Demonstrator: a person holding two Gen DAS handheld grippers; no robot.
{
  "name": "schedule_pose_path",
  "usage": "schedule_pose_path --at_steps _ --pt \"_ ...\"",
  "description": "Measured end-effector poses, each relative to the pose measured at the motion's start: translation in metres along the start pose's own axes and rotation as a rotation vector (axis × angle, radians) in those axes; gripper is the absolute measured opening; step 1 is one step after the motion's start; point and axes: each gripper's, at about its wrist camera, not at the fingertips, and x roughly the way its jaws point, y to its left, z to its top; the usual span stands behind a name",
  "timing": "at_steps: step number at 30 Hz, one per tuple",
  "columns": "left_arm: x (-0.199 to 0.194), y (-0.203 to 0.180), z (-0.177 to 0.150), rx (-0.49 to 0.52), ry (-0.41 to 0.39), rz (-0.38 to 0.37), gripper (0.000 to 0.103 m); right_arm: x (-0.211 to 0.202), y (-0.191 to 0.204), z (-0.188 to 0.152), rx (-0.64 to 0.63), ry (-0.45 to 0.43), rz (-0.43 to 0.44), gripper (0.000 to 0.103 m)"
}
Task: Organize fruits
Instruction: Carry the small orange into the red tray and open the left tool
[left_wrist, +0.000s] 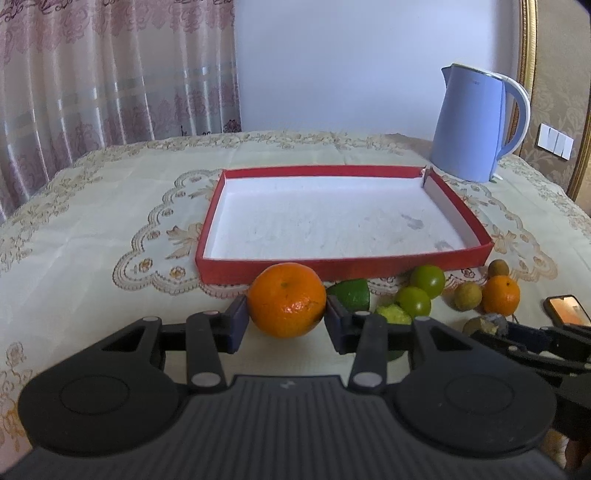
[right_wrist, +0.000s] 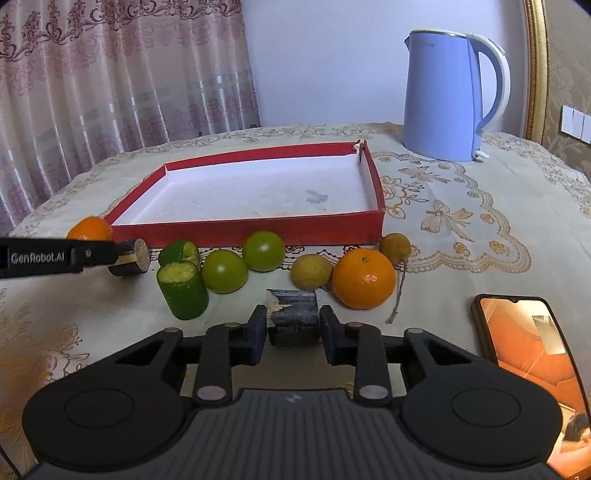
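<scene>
Holding the orange (left_wrist: 286, 300) clamped between the pads of my left gripper (left_wrist: 286, 323), I keep it low over the counter (left_wrist: 92, 229) just before the red tray's (left_wrist: 332, 266) near wall, since that empty tray looks like the fruits' home. My right gripper (right_wrist: 293, 326) pinches a dark block (right_wrist: 293, 315), perhaps to clear it from the limes (right_wrist: 224, 271) and second orange (right_wrist: 364, 278) lined along the tray.
</scene>
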Motion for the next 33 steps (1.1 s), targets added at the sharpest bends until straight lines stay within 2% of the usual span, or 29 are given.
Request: schedule_pose_path --at_steps 15,25,33 --pt "0.026 -0.004 0.056 0.020 -0.019 0.002 0.041 -0.003 -0.004 0.000 0.001 -0.001 0.023 0.029" --pt "0.079 -0.014 0.092 0.062 -0.001 0.058 0.041 -0.004 -0.003 0.000 -0.008 -0.001 0.043 0.029" --pt "0.130 -0.020 0.106 0.074 0.051 0.102 0.041 -0.006 -0.005 0.001 -0.016 -0.001 0.045 0.029"
